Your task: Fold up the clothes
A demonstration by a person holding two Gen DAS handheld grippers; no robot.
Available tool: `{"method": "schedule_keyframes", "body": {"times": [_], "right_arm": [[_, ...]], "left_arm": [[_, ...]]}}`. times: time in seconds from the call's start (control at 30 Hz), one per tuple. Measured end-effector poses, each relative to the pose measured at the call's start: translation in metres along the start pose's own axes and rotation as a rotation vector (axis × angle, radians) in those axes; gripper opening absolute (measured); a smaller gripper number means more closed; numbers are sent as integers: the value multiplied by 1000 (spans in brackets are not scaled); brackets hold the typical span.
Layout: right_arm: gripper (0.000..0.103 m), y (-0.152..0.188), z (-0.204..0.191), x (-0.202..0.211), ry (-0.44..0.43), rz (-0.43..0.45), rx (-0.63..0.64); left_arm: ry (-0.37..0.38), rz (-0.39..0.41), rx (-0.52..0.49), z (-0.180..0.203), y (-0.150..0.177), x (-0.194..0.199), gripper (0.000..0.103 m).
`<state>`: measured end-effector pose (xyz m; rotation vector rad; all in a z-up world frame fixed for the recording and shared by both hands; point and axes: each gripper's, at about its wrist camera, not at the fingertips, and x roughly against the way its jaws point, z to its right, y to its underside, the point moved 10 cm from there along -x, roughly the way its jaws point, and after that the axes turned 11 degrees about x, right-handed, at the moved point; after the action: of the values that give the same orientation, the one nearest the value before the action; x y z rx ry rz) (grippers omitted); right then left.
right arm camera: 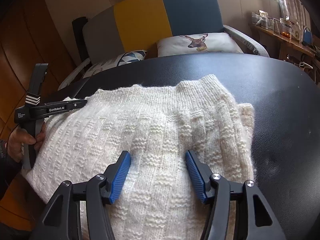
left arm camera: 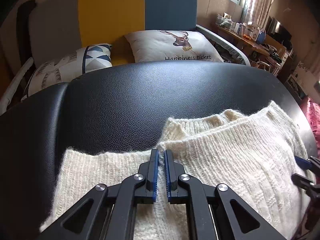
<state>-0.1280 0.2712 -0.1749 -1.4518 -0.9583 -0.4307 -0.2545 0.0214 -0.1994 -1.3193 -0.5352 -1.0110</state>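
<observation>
A cream knitted sweater (left arm camera: 230,156) lies partly folded on a black leather-covered surface (left arm camera: 130,104), its layers overlapping near the far edge. My left gripper (left arm camera: 161,154) is shut on the sweater's far edge, with knit showing in the thin gap between its blue pads. In the right wrist view the sweater (right arm camera: 152,120) fills the middle, and my right gripper (right arm camera: 158,156) hovers open just above it, with nothing between its fingers. The left gripper's body (right arm camera: 60,106) rests at the sweater's left side, held by a hand (right arm camera: 24,140). The right gripper's fingers (left arm camera: 302,164) show at the right edge of the left wrist view.
Beyond the black surface (right arm camera: 280,100) stands a sofa with a yellow and blue back (left arm camera: 140,6), holding a deer-print pillow (left arm camera: 172,46) and a patterned pillow (left arm camera: 76,64). A cluttered wooden desk (left arm camera: 250,38) is at the far right. Pink cloth (left arm camera: 314,116) lies off the right edge.
</observation>
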Motion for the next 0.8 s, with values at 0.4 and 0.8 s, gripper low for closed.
{"method": "schedule_keyframes", "body": {"times": [0.4, 0.8], "right_arm": [[59, 74, 29, 103, -232, 93, -206], [59, 119, 55, 81, -473, 18, -319]], "left_arm": [[4, 119, 113, -21, -22, 54, 23], [264, -9, -314, 155, 84, 76, 50]]}}
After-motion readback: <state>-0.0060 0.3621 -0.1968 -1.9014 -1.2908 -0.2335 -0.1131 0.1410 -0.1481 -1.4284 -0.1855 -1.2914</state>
